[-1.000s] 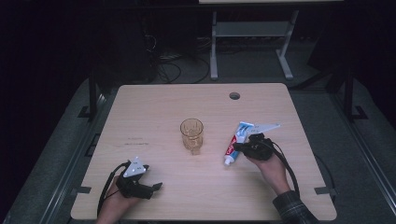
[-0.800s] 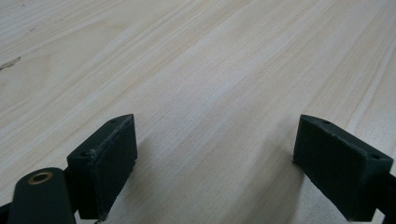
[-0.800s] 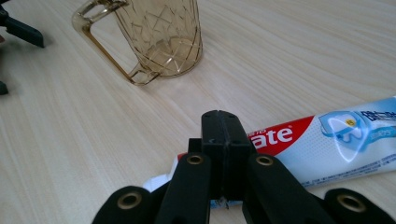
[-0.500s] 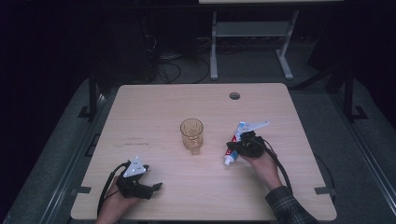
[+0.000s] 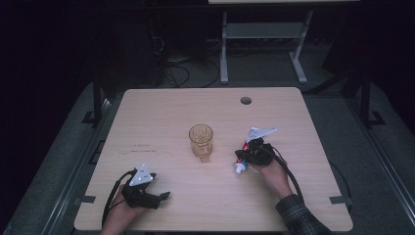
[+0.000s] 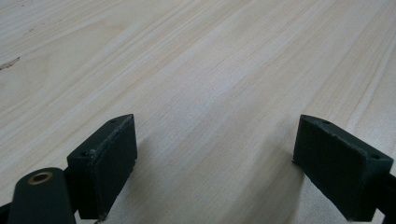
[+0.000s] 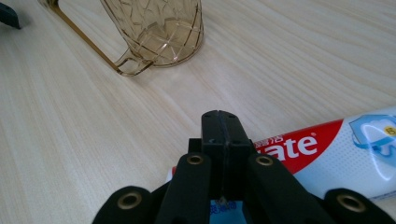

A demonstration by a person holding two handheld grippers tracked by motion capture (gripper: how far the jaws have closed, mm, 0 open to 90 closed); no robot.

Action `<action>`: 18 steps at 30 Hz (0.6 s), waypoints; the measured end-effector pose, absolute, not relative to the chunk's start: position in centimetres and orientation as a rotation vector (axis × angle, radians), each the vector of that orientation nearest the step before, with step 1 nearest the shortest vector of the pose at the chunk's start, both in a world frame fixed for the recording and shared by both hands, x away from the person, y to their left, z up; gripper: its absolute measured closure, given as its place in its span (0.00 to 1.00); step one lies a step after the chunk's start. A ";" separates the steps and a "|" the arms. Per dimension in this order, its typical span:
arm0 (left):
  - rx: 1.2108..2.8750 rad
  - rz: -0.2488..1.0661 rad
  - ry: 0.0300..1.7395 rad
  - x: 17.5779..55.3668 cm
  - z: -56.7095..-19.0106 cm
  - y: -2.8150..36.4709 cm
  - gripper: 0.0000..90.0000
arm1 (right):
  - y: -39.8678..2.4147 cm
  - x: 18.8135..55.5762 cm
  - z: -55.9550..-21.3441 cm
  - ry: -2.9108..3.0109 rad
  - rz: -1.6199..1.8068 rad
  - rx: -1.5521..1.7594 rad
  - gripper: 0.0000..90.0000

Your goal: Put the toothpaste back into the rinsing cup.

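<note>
The toothpaste tube (image 5: 243, 159), light and squashy, lay just right of the amber cup (image 5: 201, 141); the right tongs (image 7: 219, 123) were clamped on it near the stiffer cap end. The left tongs (image 6: 215, 158) stood apart, empty.

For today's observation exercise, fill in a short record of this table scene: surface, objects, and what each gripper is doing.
surface: wooden table
cup: amber glass cup, upright, mid-table
tube: toothpaste tube, lying on the table right of the cup
right gripper: jaws shut, over the tube
left gripper: jaws open, nothing between them, near the table's front left
</note>
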State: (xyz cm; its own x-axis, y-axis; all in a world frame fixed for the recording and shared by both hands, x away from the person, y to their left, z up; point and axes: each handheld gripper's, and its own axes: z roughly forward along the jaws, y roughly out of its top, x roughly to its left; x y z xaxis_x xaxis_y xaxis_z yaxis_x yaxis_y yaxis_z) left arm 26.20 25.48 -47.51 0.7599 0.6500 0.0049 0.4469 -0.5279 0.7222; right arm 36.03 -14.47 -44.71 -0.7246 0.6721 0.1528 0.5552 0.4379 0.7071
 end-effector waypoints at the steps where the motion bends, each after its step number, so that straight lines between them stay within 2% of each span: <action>1: 2.216 0.355 0.817 26.2 -47.5 25.5 0.14 | -14.4 36.0 -44.7 2.537 1.143 1.083 1.00; 18: 2.217 0.355 0.816 26.2 -47.5 25.5 0.14 | -15.4 35.2 -44.5 2.550 1.096 1.094 1.00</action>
